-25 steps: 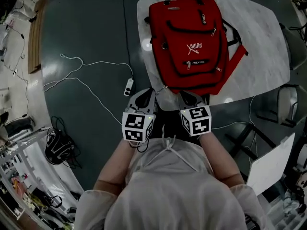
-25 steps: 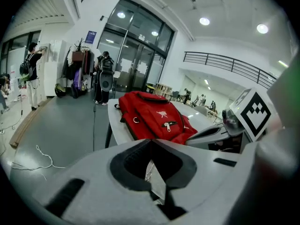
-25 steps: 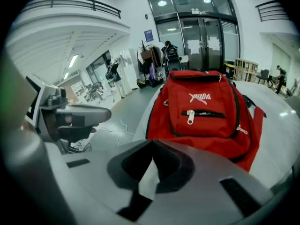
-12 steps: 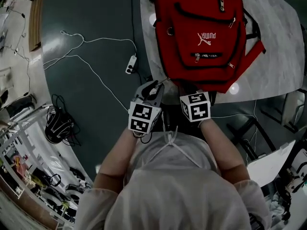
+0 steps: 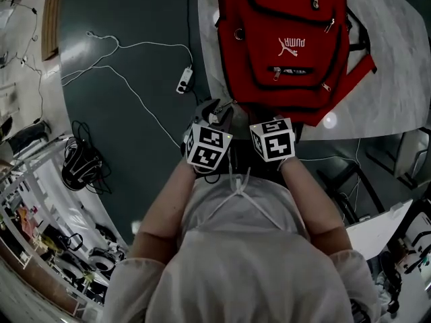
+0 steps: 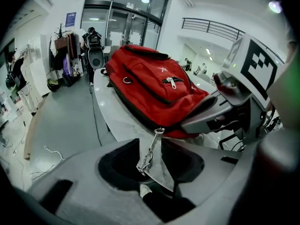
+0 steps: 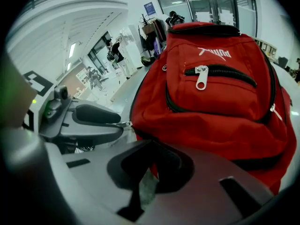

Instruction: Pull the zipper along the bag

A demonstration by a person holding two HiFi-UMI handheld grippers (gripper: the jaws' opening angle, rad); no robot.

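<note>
Backpack [image 5: 283, 46] shifted upward, marble table [image 5: 404, 66], dark floor [image 5: 101, 133]

Red backpack [image 5: 289, 79] flat, front-up, on pale table [image 5: 397, 59]

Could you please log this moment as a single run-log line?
left gripper: jaws opening, zipper pull chain between them, unpinched | right gripper: jaws together at lower edge of red backpack | support: white table
</note>
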